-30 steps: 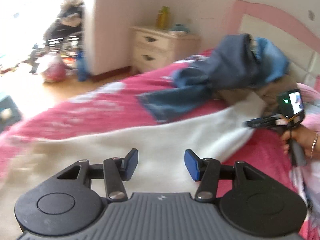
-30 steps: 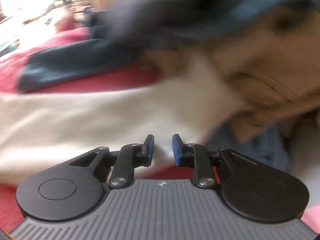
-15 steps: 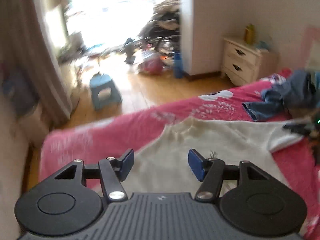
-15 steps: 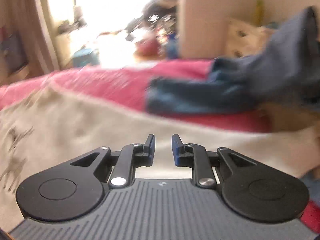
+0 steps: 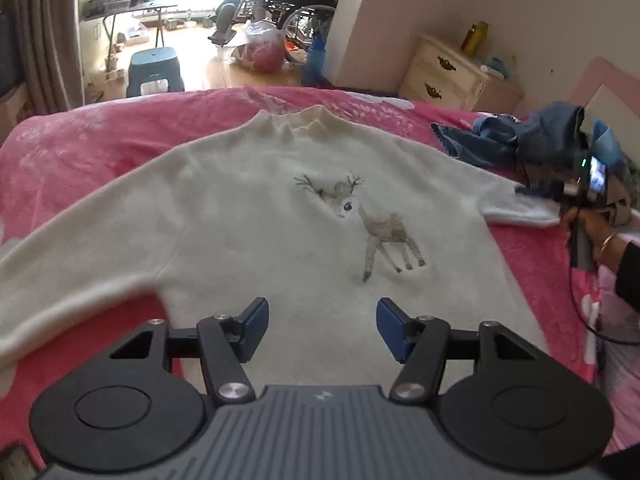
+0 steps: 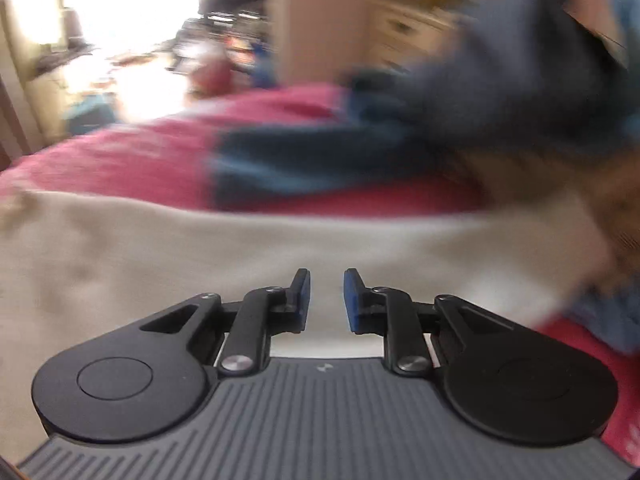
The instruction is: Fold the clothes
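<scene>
Sweater point(image 5: 280, 216), cream with a deer on its chest, lies spread flat on the pink bed point(image 5: 80, 148), collar at the far side. My left gripper point(image 5: 322, 326) hovers over its near hem, jaws wide and empty. My right gripper point(image 6: 326, 298) sits low over the right sleeve, jaws narrow with a small gap; whether cloth is between them I cannot tell. Blue clothes point(image 5: 532, 136) are heaped far right.

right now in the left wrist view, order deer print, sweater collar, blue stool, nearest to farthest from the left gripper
1. deer print, just ahead of the left gripper, slightly right
2. sweater collar, farther up the bed
3. blue stool, on the floor past the bed, left
</scene>
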### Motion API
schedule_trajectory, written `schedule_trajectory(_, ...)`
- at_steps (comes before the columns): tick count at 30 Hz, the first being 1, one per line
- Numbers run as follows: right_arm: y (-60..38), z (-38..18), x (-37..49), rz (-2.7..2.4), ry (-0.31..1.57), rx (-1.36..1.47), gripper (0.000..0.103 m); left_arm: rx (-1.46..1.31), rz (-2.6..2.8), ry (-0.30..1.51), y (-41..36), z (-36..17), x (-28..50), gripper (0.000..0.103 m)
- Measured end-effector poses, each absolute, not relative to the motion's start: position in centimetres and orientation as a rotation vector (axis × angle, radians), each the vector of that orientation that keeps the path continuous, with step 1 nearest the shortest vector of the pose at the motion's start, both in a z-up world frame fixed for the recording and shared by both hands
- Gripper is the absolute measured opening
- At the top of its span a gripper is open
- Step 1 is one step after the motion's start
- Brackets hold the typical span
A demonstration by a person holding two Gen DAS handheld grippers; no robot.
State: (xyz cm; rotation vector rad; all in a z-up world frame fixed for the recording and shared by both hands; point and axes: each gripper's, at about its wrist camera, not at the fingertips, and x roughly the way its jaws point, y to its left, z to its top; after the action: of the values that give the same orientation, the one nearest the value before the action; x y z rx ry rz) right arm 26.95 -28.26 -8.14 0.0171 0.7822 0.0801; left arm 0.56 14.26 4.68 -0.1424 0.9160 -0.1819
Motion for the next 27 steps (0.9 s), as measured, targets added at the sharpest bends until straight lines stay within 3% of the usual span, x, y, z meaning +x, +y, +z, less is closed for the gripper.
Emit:
schedule_trajectory(5, -18.3, -8.3, 29.0, 0.379, 0.771, -0.034, 0.017, -0.091, -0.039, 0.847, 15.0, 0.9, 5.6, 0.059)
schedule_trajectory(14, -13.8, -10.9, 32.2, 0.441, 0.775, -0.069, 0.007, -0.071, 0.111, 0.863, 17.7, -5.9, 11.9, 0.039)
schedule_trajectory(23, -14.0, -8.7, 32.5, 0.516, 0.714, -0.011, 0.007, -0.105, 0.096, 0.832, 19.0, -6.4, 11.9, 0.039)
schedule_trajectory(27, -11.6, -10.2, 32.5, 0.555, 0.75, -0.126, 0.005, -0.163, 0.101, 0.826, 20.0, -6.4, 11.8, 0.038)
